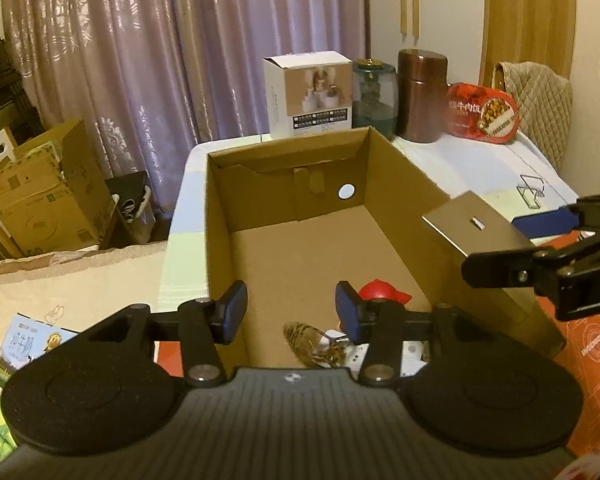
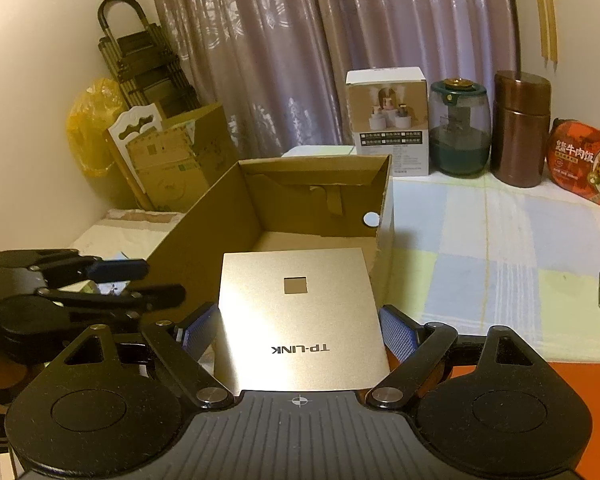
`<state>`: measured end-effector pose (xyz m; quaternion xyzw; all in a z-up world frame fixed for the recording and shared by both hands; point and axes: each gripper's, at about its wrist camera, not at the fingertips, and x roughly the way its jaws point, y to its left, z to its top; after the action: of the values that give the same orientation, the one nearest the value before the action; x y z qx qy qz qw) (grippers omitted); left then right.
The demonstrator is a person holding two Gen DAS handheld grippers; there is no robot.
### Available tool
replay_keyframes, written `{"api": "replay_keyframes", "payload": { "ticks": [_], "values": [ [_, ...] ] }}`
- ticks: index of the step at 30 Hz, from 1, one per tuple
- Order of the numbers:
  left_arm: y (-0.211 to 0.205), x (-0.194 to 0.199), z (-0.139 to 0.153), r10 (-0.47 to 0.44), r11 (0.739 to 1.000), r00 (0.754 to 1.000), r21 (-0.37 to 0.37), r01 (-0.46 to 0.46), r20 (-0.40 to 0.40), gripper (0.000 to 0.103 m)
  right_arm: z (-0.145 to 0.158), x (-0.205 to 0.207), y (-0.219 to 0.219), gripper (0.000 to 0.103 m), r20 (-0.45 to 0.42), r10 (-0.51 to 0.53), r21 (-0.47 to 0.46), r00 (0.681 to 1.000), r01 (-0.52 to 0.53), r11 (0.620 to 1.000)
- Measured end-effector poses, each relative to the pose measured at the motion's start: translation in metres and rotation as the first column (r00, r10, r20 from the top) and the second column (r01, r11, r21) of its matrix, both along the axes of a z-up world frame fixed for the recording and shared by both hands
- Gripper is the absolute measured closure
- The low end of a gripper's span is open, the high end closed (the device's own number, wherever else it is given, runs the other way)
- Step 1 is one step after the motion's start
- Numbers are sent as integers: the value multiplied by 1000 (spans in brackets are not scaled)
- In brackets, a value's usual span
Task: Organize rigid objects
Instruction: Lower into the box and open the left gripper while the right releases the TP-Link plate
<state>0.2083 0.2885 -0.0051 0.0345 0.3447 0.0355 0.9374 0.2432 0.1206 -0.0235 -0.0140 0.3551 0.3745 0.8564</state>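
Right gripper [image 2: 296,330]: jaws set wide, clamped on the side edges of the TP-LINK box [image 2: 300,320]. Box: flat, gold, long axis running straight ahead of the gripper, far end over the near rim of the carton [image 2: 324,204]. Carton: open, dead ahead, long axis the same way. Left gripper [image 1: 290,312]: jaws parted, nothing between the pads; hangs over the carton's near end, just left of the box. Below it, on the carton floor: red item [image 1: 376,292], striped clip [image 1: 304,340]. Judged next move: lower box forward into carton.
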Motion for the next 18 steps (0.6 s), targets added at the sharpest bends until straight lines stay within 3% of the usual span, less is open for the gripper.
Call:
{"api": "replay_keyframes", "payload": {
  "ticks": [18],
  "values": [
    [5, -27, 17, 23, 1000, 999, 0, -23, 30, 60, 4, -14, 4, 20, -9, 6, -24, 1000, -6, 1000]
  ]
}}
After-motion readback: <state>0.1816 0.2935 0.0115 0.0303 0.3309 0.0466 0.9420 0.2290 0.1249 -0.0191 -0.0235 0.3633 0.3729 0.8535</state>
